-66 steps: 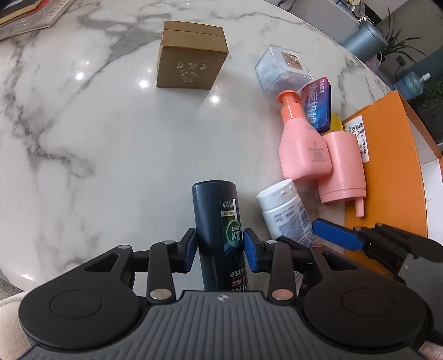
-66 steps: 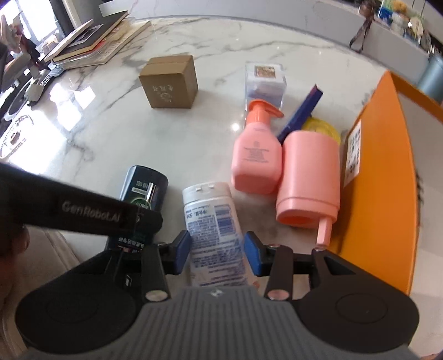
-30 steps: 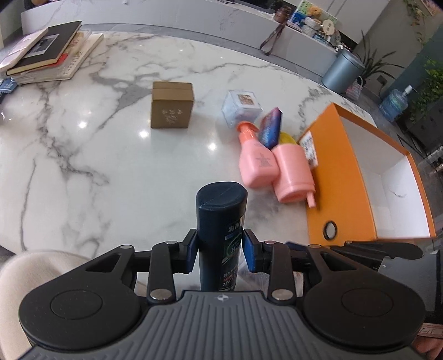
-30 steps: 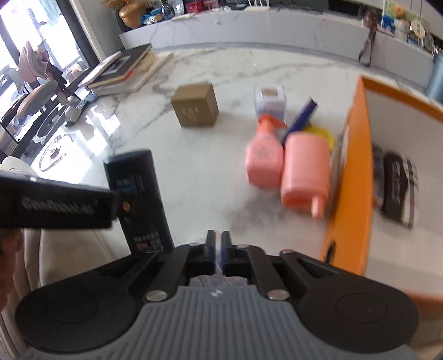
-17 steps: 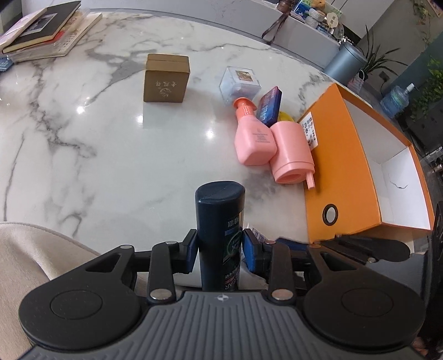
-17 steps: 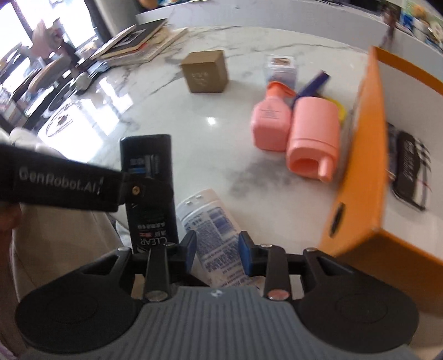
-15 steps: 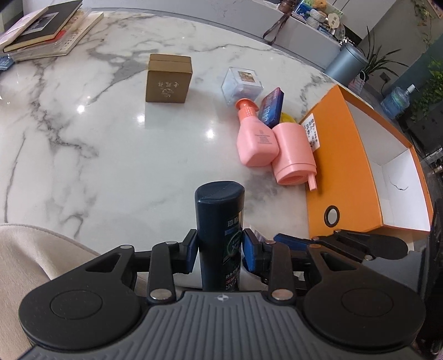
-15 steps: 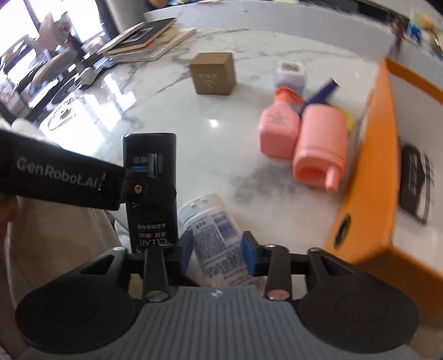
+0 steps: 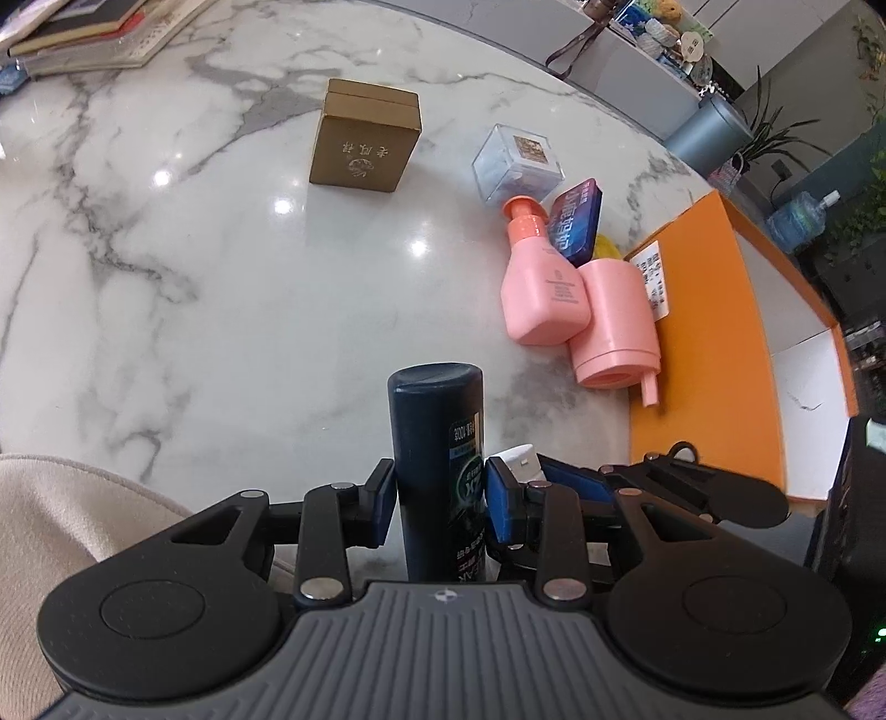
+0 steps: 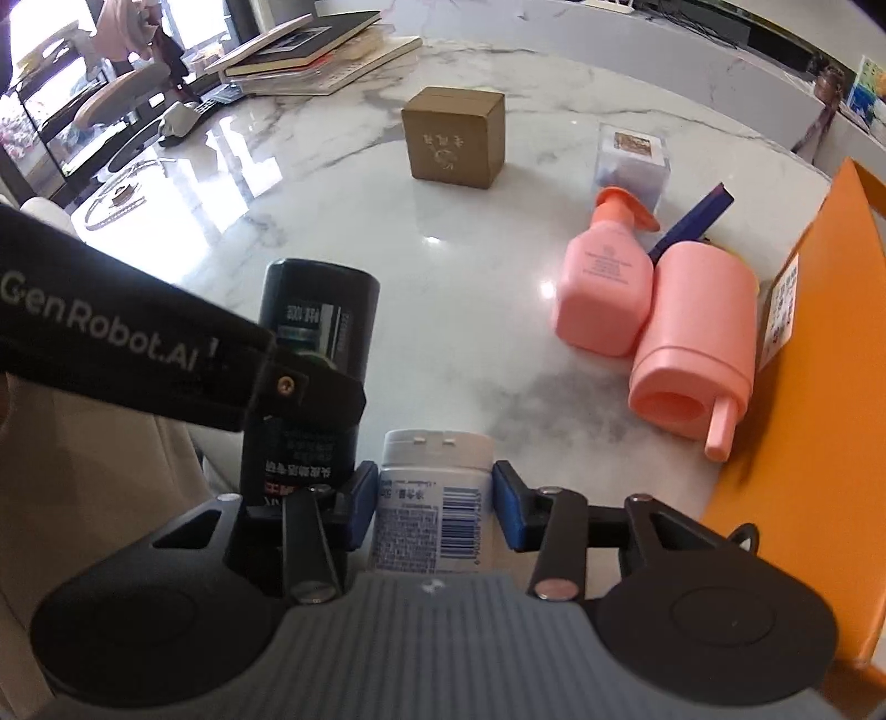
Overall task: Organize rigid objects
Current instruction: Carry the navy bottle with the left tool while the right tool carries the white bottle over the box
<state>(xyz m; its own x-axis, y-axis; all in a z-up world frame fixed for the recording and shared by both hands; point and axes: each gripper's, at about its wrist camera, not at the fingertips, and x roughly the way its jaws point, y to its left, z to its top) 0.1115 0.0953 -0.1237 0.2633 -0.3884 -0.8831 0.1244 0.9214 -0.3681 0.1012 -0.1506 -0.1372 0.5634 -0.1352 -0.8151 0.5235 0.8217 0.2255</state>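
My left gripper (image 9: 440,493) is shut on a dark navy shampoo bottle (image 9: 437,437), held near the marble table's front edge; the bottle also shows in the right wrist view (image 10: 315,354). My right gripper (image 10: 437,498) is shut on a white bottle with a blue label (image 10: 434,515), just right of the left one; its cap peeks out in the left wrist view (image 9: 518,457). An orange box (image 9: 714,343) stands open at the right.
On the marble table (image 9: 221,288) lie a pink pump bottle (image 9: 540,293), a pink cylinder (image 9: 614,327), a blue packet (image 9: 576,224), a clear box (image 9: 518,163) and a gold-brown box (image 9: 362,144). Books (image 9: 83,27) are stacked far left.
Both grippers have dropped lower and closer to the table, each still holding its bottle. The orange box's inside has slid out of the right wrist view.
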